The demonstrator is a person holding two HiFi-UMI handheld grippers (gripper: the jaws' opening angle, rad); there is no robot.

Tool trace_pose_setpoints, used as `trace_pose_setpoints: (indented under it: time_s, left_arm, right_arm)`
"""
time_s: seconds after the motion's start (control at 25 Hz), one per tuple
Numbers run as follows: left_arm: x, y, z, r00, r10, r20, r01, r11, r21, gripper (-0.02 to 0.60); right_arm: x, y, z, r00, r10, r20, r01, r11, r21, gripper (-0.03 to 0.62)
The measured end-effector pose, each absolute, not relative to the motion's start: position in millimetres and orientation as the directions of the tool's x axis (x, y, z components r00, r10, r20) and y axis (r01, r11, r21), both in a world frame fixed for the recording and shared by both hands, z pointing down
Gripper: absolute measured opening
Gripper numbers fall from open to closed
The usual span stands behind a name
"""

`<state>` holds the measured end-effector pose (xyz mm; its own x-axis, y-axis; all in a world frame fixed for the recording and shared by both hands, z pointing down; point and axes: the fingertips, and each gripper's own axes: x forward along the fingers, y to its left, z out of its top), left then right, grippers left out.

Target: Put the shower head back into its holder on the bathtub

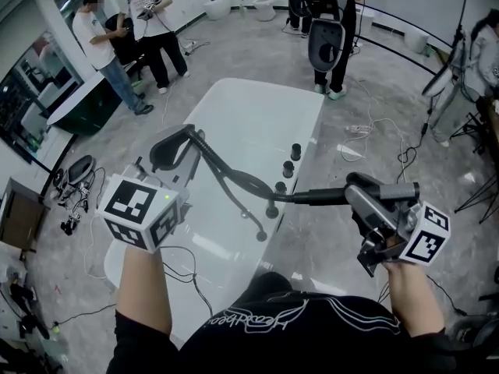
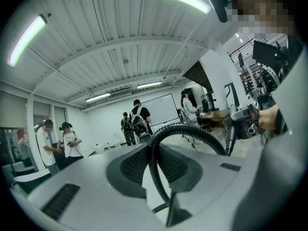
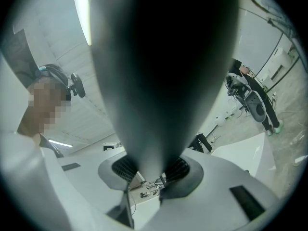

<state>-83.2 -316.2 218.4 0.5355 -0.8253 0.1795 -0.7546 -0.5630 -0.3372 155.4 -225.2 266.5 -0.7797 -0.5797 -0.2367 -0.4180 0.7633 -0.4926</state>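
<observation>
Your left tongs (image 1: 176, 146), mid-left, grip the hose (image 1: 234, 179); your right tongs (image 1: 355, 191), lower right, clamp the shower head (image 1: 316, 197).

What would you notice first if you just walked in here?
The big white bathtub in the middle of the room stands out first, with a black hose snaking across it. The left gripper has its fingers shut on that hose, and the right gripper clutches the dark shower head over the tub's near right edge. People stand around at the back of the room.
</observation>
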Motion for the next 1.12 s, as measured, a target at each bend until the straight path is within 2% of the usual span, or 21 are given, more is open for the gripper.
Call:
trace_pose_setpoints:
  time_s: [0.4, 1.12]
  left_arm:
    - [-92, -332, 273, 0.51, -0.82, 0.26, -0.791, -0.566, -0.234, 0.063]
    - [-98, -302, 394, 0.515, -0.762, 0.394, -0.829, -0.559, 0.002, 0.064]
  right_arm:
    - [156, -253, 292, -0.797, -0.578, -0.176, -0.421, 0.739, -0.526, 0.13]
    - [169, -235, 318, -0.778, -0.615, -0.13, -0.455, 0.694, -0.558, 0.13]
